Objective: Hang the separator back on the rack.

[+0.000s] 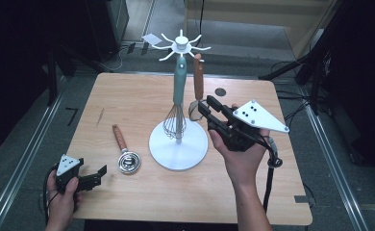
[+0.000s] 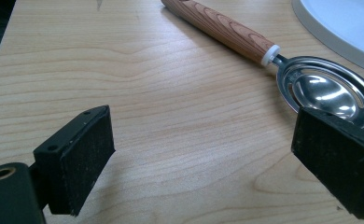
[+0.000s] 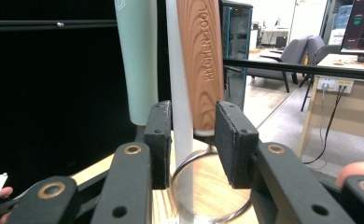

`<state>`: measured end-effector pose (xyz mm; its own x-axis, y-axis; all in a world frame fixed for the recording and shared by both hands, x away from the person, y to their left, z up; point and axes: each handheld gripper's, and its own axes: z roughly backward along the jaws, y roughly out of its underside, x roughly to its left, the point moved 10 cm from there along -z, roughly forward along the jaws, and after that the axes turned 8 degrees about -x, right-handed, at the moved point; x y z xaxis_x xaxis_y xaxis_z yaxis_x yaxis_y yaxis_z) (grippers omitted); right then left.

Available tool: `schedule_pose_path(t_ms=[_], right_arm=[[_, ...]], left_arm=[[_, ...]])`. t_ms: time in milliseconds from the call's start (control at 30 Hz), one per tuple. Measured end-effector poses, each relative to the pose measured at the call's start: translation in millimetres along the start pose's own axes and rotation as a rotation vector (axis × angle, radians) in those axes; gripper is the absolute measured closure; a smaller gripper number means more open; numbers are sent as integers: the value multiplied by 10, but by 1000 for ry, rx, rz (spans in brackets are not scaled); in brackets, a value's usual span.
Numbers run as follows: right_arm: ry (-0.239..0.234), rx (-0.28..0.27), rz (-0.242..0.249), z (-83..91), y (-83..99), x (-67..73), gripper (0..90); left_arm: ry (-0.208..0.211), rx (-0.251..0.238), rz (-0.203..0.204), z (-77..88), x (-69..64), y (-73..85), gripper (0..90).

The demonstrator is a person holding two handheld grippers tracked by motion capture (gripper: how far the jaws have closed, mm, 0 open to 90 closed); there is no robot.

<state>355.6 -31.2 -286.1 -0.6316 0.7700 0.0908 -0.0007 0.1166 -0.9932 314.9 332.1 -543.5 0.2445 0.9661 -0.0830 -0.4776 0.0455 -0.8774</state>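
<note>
- Right gripper [image 1: 204, 107]: our jaws stand partly open on either side of the wood-handled tool [image 1: 198, 79] hanging on the rack [image 1: 178, 144]. In the right gripper view the handle's lower end [image 3: 200, 70] sits in the gap, near the right pad; we cannot tell whether a pad touches it.
- Behind it we see the rack's white pole [image 3: 181, 93] and the mint handle of the whisk [image 1: 178, 91], which hangs from the same hook ring.
- Left gripper [image 1: 100, 174]: our jaws gape wide with nothing between them, low over the table [image 1: 128, 202] at its near left corner.
- Just ahead of it a steel egg separator [image 2: 320, 91] with a wooden handle lies flat, beside the rack's round base.
</note>
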Motion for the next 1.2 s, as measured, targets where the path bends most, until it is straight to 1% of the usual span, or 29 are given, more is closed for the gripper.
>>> schedule_pose_path(t_ms=[67,133,233,267,333,433,533,633,733,800,933,1000,1067,1200], right_arm=[[-5,-7,-1,-2,-11,-7,755],[-26,-14,-16,1,-23,4,800],[-9,-28,0,-14,-50,-28,885],[1,-37,3,-22,-63,-39,899],[13,-56,13,-46,-94,-60,900],[13,-98,29,-96,-149,-75,900],[34,-115,66,-159,-183,-100,900],[47,-127,81,-219,-215,-123,900],[52,-147,83,-288,-269,-151,900],[49,-160,74,-344,-327,-165,900],[45,-169,87,-441,-411,-180,900],[33,-173,95,-487,-439,-172,900],[24,-176,107,-503,-455,-155,900],[-4,-182,106,-497,-465,-133,900]], left_arm=[[0,1,0,1,1,1,60],[0,2,0,2,3,1,59],[2,3,1,1,1,2,60],[1,3,0,1,1,2,60],[2,3,-1,0,2,2,60],[3,2,0,0,2,1,60],[4,3,2,0,1,2,59],[4,3,1,1,2,2,59],[3,4,2,-3,-1,3,59],[2,4,-1,-1,-1,3,59],[5,4,3,-2,-1,3,60],[6,4,2,-2,-2,3,59],[7,4,2,-2,-2,3,60],[8,5,3,-2,-3,4,60]])
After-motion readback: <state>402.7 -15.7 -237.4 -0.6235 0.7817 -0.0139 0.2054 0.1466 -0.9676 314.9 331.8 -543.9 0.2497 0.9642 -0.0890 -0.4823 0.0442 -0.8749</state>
